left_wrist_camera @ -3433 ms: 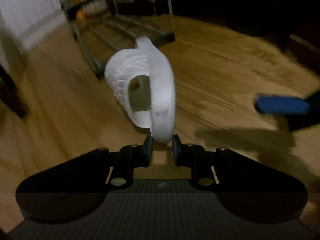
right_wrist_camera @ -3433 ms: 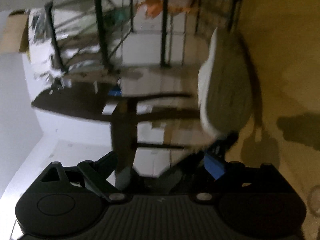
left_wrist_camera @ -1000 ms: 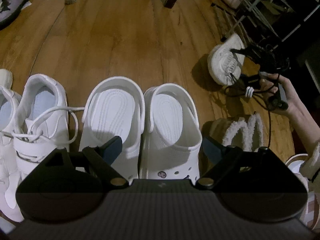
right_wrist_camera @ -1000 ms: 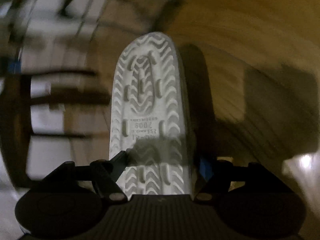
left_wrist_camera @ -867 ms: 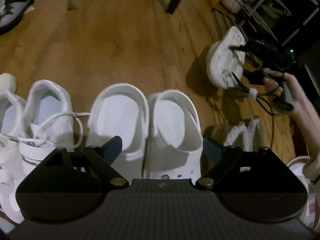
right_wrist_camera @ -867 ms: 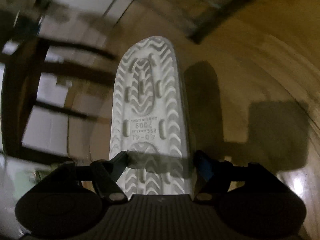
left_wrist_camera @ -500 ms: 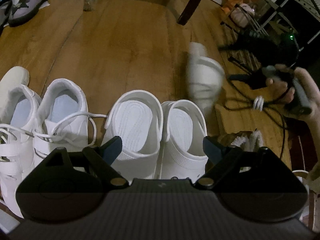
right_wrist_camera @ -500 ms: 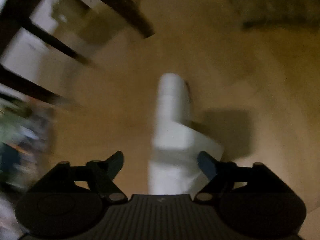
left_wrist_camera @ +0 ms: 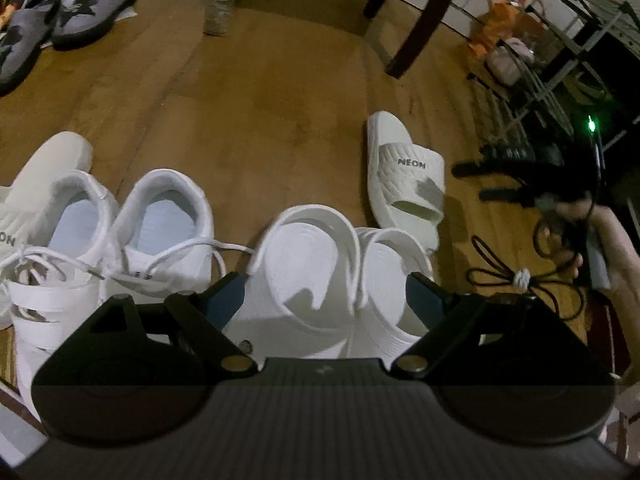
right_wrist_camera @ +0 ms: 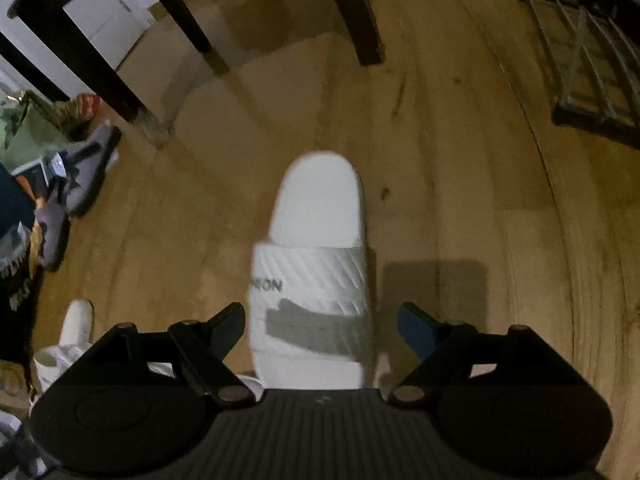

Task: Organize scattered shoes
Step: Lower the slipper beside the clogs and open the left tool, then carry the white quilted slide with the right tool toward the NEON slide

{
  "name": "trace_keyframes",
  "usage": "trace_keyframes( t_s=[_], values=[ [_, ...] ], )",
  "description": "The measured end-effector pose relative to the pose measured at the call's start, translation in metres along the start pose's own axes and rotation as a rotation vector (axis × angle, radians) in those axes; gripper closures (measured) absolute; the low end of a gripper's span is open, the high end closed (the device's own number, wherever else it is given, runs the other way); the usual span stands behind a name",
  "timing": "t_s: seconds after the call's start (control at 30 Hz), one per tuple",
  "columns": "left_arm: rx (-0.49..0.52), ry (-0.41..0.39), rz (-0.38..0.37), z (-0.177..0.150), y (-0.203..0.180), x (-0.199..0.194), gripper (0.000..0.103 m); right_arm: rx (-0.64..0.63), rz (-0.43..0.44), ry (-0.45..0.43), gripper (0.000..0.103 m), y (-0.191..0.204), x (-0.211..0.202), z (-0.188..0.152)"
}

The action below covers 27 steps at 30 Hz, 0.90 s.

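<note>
A white NEON slide (right_wrist_camera: 316, 216) lies sole-down on the wood floor, strap up. My right gripper (right_wrist_camera: 320, 320) hangs open above its heel end, with neither pad touching it. In the left wrist view that slide (left_wrist_camera: 408, 184) rests just right of and a little beyond a row of shoes: its mate (left_wrist_camera: 44, 168) at far left, two white sneakers (left_wrist_camera: 168, 216), then two white clogs (left_wrist_camera: 304, 264). My left gripper (left_wrist_camera: 322, 292) is open and empty over the clogs. A hand holds the right gripper (left_wrist_camera: 476, 181) beside the slide.
Grey slippers (left_wrist_camera: 72, 12) lie at the far left. Dark chair legs (left_wrist_camera: 416, 20) stand beyond the row, and a wire rack (left_wrist_camera: 560, 60) with bags stands at the far right. A black cable (left_wrist_camera: 504, 276) loops on the floor near the hand.
The right gripper turned the slide from sole-up to flat on the floor beside the clogs and let go of it. The left gripper stayed open and drew back a little.
</note>
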<state>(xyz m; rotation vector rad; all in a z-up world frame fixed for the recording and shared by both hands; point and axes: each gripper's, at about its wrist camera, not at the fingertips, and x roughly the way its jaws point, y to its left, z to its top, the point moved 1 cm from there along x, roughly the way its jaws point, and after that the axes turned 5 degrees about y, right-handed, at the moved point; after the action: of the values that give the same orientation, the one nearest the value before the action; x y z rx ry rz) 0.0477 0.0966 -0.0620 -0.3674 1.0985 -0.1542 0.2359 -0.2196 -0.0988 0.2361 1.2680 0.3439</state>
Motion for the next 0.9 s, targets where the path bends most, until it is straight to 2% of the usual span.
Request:
trace_keyframes(
  t_s=[0.07,0.13,0.23,0.37,0.4,0.43,0.47,0.5,0.57,0.63,0.73,0.77,0.83,0.9],
  values=[
    [0.016,0.015,0.004,-0.001,-0.003,0.005,0.013,-0.046,-0.002,0.045,0.019,0.003,0.011,-0.006],
    [0.026,0.025,0.008,-0.001,-0.006,0.009,0.013,-0.163,-0.086,0.07,0.019,0.021,0.02,-0.013],
    [0.028,0.018,0.014,0.002,-0.01,0.011,0.013,-0.323,-0.23,0.065,0.018,0.039,0.032,-0.019],
    [0.029,-0.03,0.034,0.005,-0.01,0.003,0.013,-0.373,-0.257,0.007,0.016,0.043,0.071,-0.011],
    [0.01,-0.037,0.041,0.006,-0.005,0.001,0.013,-0.377,-0.245,-0.008,0.02,0.042,0.077,-0.011],
    [-0.014,-0.045,0.049,0.006,0.002,-0.001,0.013,-0.383,-0.23,-0.022,0.03,0.041,0.082,-0.012],
    [-0.036,-0.048,0.05,0.007,0.008,-0.003,0.013,-0.389,-0.215,-0.035,0.03,0.04,0.087,-0.013],
    [-0.055,-0.05,0.048,0.006,0.015,-0.004,0.013,-0.398,-0.193,-0.06,0.043,0.041,0.086,-0.016],
    [-0.08,-0.053,0.045,0.005,0.028,-0.008,0.013,-0.406,-0.166,-0.096,0.054,0.042,0.085,-0.021],
    [-0.108,-0.063,0.046,0.004,0.04,-0.013,0.013,-0.411,-0.192,-0.152,0.07,0.045,0.073,-0.028],
    [-0.187,-0.134,0.08,-0.001,0.074,-0.038,0.013,-0.388,-0.174,-0.233,0.081,0.049,0.048,-0.035],
    [-0.199,-0.148,0.091,-0.002,0.078,-0.042,0.013,-0.364,-0.158,-0.238,0.081,0.049,0.041,-0.035],
    [-0.216,-0.253,0.174,-0.007,0.092,-0.067,0.013,-0.312,-0.139,-0.222,0.083,0.052,0.036,-0.032],
    [-0.207,-0.302,0.2,-0.009,0.1,-0.082,0.013,-0.274,-0.143,-0.218,0.085,0.057,0.026,-0.032]
  ],
)
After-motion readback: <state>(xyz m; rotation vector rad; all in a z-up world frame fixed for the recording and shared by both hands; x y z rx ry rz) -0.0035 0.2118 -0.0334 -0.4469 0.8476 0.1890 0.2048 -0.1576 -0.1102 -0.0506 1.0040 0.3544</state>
